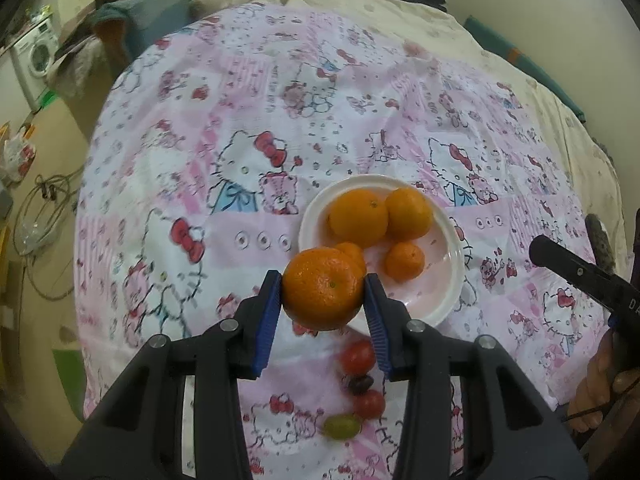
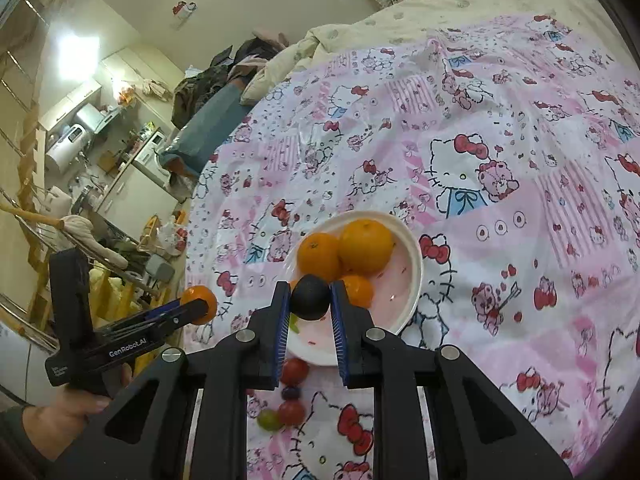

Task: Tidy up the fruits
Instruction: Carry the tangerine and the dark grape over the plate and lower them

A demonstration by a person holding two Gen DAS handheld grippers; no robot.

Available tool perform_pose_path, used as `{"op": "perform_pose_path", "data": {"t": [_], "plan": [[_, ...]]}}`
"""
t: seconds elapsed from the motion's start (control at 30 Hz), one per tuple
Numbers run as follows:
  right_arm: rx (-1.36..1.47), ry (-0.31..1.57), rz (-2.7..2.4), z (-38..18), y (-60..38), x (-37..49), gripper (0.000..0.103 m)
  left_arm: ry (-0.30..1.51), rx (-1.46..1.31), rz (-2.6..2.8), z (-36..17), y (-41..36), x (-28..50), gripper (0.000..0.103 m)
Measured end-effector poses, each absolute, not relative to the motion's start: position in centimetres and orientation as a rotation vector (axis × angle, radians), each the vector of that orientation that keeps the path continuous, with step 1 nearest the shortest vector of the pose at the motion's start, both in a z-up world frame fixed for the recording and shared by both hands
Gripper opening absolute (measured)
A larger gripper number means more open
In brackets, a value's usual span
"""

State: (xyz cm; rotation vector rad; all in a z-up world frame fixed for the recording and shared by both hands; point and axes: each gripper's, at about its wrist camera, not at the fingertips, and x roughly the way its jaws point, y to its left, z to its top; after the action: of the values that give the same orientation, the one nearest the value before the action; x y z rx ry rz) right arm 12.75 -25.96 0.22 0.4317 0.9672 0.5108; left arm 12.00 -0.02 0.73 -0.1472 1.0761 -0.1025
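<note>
My left gripper (image 1: 323,282) is shut on a mandarin (image 1: 323,300), held in the air by the near left rim of a white plate (image 1: 448,296). On the plate lie two large oranges (image 1: 359,218) and two small ones (image 1: 405,262). My right gripper (image 2: 310,293) is shut on a dark round fruit (image 2: 310,300) above the plate's (image 2: 414,280) near edge. In the right wrist view the left gripper (image 2: 200,306) with its mandarin (image 2: 199,300) shows at the left. Below the plate lie two cherry tomatoes (image 1: 357,356), a dark grape (image 1: 360,384) and a green grape (image 1: 342,426).
Everything rests on a pink cartoon-cat sheet (image 1: 240,140) spread over a bed, with a cream quilt (image 1: 400,8) and piled clothes at the far end. A person's hand (image 2: 68,408) holds the left gripper. A cluttered kitchen area (image 2: 100,140) lies beyond the bed's left side.
</note>
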Motion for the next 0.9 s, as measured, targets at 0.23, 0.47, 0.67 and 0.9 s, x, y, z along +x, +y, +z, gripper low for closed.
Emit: {"op": "perform_pose_path", "data": {"t": [0.23,0.47,0.67,0.9], "plan": [[0.417,1.019,0.49,-1.6,-25.9,15.3,0.021,1.112,-0.102,-0.158,-1.7,-2.6,14.4,0.037],[0.414,1.112,0.458,-4.8,-25.9,18.0,0.021,1.162,-0.069,-0.22,-4.3,-4.7,16.0,0.037],[0.405,1.18,0.453,-7.3,-25.3,19.8,0.021,1.175,-0.043,-0.26,-5.3,-5.8,17.0,0.037],[0.413,1.236,0.442,-9.2,-25.0,20.3,0.022,1.198,-0.023,-0.304,-6.0,-7.1,17.4,0.038]]}}
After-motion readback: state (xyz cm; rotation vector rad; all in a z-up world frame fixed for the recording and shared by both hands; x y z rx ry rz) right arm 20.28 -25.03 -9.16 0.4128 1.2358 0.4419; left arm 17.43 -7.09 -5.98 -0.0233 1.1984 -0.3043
